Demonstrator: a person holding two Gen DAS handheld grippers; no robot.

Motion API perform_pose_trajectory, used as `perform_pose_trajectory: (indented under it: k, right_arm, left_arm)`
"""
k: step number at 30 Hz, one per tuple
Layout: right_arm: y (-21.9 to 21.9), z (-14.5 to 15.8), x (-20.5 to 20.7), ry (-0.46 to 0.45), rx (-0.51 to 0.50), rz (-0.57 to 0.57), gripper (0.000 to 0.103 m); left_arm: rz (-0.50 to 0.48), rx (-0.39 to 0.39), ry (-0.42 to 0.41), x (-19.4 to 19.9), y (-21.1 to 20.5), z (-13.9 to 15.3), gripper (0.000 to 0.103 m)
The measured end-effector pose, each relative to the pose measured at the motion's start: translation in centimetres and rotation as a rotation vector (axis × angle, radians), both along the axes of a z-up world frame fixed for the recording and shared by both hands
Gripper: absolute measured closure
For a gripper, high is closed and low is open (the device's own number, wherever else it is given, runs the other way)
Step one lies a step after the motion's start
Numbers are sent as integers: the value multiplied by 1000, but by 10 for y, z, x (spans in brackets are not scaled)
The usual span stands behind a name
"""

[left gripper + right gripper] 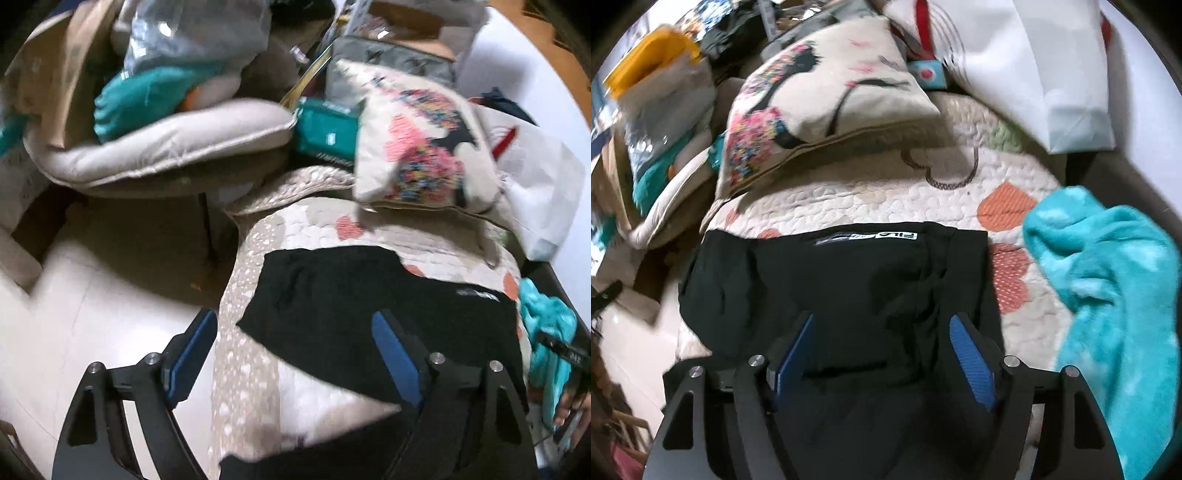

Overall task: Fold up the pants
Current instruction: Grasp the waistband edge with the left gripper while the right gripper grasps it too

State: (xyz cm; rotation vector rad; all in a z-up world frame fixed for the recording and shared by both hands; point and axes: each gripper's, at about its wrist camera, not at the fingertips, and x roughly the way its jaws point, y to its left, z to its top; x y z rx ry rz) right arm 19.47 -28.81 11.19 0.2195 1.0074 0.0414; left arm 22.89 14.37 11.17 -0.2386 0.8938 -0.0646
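Black pants (pixel 332 295) lie on a quilted bedspread (pixel 258 369), partly folded, with a white label at the waistband (pixel 871 236). My left gripper (pixel 295 321) is open and empty, hovering above the pants' left edge; one finger is over the floor side, the other over the black cloth. My right gripper (pixel 882 325) is open and empty, just above the middle of the pants (pixel 831 288). More black cloth lies below both grippers at the near edge.
A patterned pillow (pixel 827 99) lies behind the pants. A turquoise fleece cloth (pixel 1108 277) sits to the right. A white bag (pixel 1052 74) is at the back right. Cushions and cluttered boxes (pixel 147 110) pile up on the left, above pale floor (pixel 74 314).
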Motion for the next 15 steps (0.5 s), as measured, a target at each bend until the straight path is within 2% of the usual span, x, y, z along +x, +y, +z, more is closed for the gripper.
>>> perform_pose_trajectory:
  k: [4,10,15]
  right_arm:
    - [-11,-21,25,22,42,-3,24]
    - [-24,-42,60,18,91,-5,24]
    - [-13,-47,94,13,68,78,24]
  left_arm:
    - [24,-22,63,46,-2,-30,18]
    - [30,-19,80,100,-7,-66,18]
    - [12,-64,116,133,2,-92,18]
